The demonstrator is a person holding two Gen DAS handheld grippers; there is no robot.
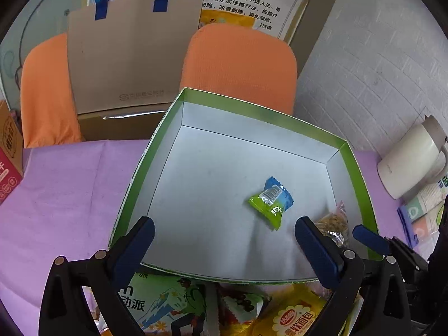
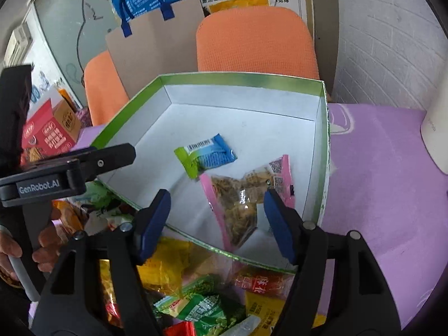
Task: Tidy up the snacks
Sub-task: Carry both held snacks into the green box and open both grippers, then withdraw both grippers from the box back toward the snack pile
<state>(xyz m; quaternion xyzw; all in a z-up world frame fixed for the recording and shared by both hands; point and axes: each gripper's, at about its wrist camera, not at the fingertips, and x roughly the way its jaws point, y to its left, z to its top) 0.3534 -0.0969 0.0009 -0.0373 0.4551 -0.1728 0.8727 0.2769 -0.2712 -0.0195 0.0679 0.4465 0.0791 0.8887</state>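
Reading "GenRobot.AI" on the left gripper; snack labels blurred.

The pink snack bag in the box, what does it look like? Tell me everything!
The pink snack bag is a clear plastic packet with pink edges, so its brownish, stringy snack shows through. Printed square codes sit at one pink end. It lies flat on the white floor of the green-rimmed box, near the right wall, its corner beside or just touching the blue-and-green candy packet. The right gripper has its open fingers on either side, not pressing it.
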